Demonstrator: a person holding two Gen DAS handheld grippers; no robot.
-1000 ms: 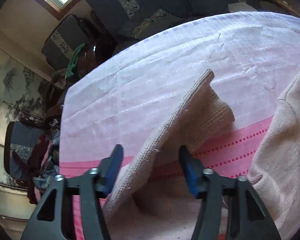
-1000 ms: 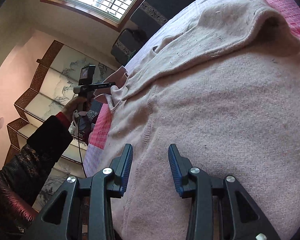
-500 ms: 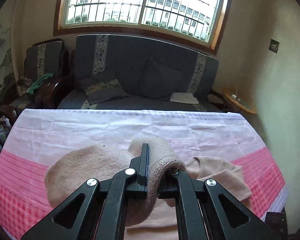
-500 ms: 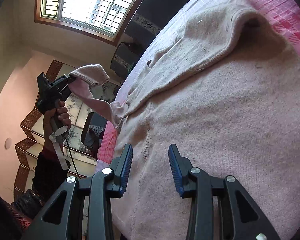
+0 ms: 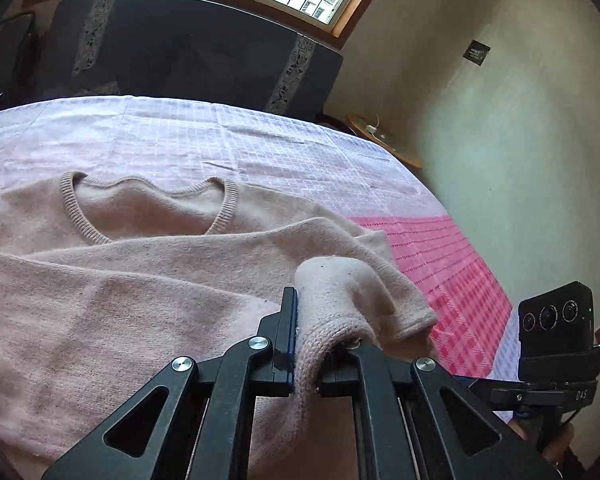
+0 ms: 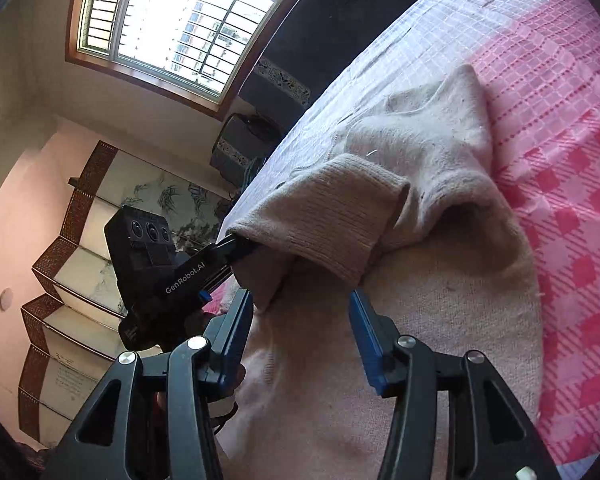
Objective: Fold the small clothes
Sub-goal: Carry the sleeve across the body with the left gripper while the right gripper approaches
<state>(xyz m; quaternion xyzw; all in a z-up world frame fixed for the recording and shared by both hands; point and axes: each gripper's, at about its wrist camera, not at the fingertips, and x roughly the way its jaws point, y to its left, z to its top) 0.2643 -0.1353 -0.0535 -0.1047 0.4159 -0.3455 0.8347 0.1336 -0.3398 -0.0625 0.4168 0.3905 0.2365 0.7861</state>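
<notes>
Pinching the sweater's cuff (image 5: pixel 332 320), the left hand-held gripper (image 5: pixel 320 360) crowds the right hand-held gripper's (image 6: pixel 300 340) spread jaws.

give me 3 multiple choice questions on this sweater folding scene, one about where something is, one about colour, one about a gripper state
1. Where does the sleeve cuff held by the left gripper sit?
A. over the sweater body
B. on the sofa
C. hanging off the table edge

2. What colour is the sweater?
A. dark blue
B. pale pink-beige
C. green

3. How is the right gripper?
A. shut on the cuff
B. shut on the cloth
C. open, holding nothing

Answers:
1 A, the right wrist view shows the cuff lifted above the sweater body.
2 B, the knit is pale pink-beige in both views.
3 C, its blue pads stand wide apart.
</notes>
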